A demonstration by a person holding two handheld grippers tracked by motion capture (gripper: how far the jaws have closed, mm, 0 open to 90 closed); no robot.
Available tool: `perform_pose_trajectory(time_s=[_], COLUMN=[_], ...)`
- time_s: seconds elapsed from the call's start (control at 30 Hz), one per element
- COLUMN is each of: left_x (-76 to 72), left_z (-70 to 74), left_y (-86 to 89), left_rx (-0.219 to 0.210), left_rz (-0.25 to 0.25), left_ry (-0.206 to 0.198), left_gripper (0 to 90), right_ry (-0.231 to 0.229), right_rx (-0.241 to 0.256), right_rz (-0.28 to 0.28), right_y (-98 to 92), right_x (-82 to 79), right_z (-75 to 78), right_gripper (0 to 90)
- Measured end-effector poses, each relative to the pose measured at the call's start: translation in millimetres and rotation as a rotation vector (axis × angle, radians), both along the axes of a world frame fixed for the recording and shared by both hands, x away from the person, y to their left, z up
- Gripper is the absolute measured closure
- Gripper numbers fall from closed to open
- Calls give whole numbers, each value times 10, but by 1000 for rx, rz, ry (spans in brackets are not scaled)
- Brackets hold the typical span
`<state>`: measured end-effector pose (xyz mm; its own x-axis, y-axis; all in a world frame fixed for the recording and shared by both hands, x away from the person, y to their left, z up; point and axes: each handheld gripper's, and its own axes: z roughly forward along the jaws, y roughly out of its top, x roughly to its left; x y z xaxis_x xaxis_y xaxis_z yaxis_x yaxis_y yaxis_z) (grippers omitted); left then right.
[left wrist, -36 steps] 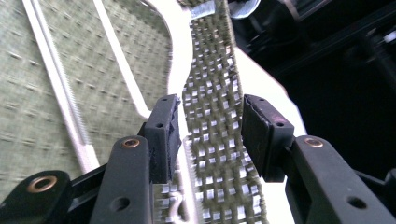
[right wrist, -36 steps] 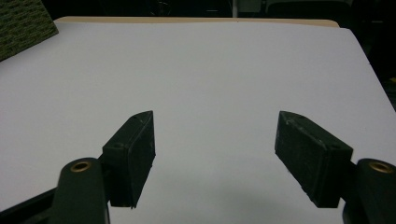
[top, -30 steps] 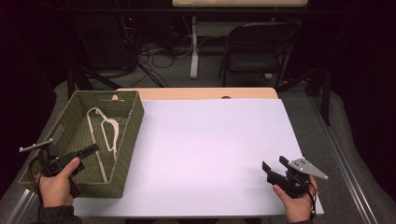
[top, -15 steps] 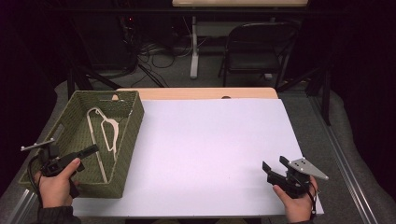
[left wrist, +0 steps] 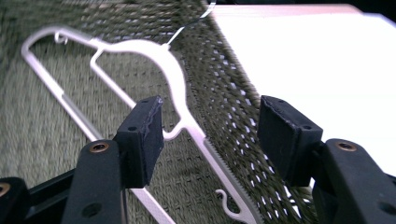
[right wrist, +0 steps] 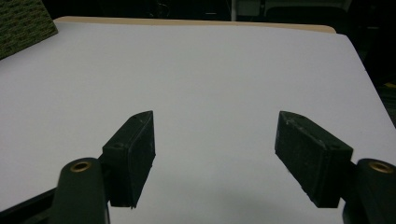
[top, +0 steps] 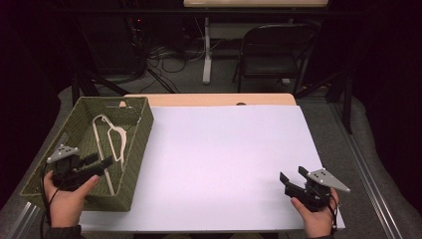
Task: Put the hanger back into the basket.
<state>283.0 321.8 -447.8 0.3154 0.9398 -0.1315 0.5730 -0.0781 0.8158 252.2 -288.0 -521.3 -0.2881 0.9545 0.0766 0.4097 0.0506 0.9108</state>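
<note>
The room behind my table is dark, with a folding chair (top: 276,55) and loose cables on the grey floor beyond the far edge. The table (top: 224,164) itself carries a white sheet that covers nearly all of its wooden top, and only a strip of wood shows along the back.

At the far left I see a green woven basket (top: 139,137) sitting on the table's left end, its long side running away from me. Inside it lies a white plastic hanger (top: 110,137), flat on the basket floor and close to the right-hand wall. In the left gripper view the hanger (left wrist: 175,81) runs diagonally across the weave, its thin wire hook pointing up toward the basket's far rim.

My left gripper (top: 97,165) hovers over the near half of the basket, held in my left hand (top: 67,201). Its jaws stand wide apart, and in its own view the hanger's arm passes between them without touching either pad.

Across the bare white middle, well apart from the basket, my right gripper (top: 293,180) sits low over the near right corner of the table in my right hand (top: 316,219). Its jaws are spread wide too, with nothing between them but the white sheet.
</note>
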Motion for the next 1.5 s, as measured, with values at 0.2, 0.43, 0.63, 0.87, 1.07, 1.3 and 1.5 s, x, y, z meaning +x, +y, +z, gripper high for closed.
perform_pose_trajectory(time_s=[0.2, 0.43, 0.63, 0.87, 1.07, 1.3, 1.5], left_x=[-90, -182, -271, -317, -304, -281, -266], left_z=[33, -10, -122, -255, -459, -649, -777], left_y=[-242, -476, -715, -988, -1155, -1192, -1214], left_rx=[64, 58, 51, 48, 44, 48, 43], left_rz=[-92, -186, -288, -387, -442, -460, -456], left_ry=[-89, -137, -171, -177, -142, -121, -97], left_gripper=[407, 406, 405, 399, 399, 399, 398], right_ry=[-10, -10, -14, -10, -1, 5, 6], right_rx=[-1, -6, -11, -13, -24, -29, -28], right_rz=[1, 11, 22, 30, 43, 47, 45], right_y=[15, 39, 71, 93, 124, 136, 128], right_x=[-4, -14, -21, -19, -8, 2, 27], right_z=[5, 14, 18, 10, -8, -20, -50], right_gripper=[287, 287, 287, 287, 286, 286, 286])
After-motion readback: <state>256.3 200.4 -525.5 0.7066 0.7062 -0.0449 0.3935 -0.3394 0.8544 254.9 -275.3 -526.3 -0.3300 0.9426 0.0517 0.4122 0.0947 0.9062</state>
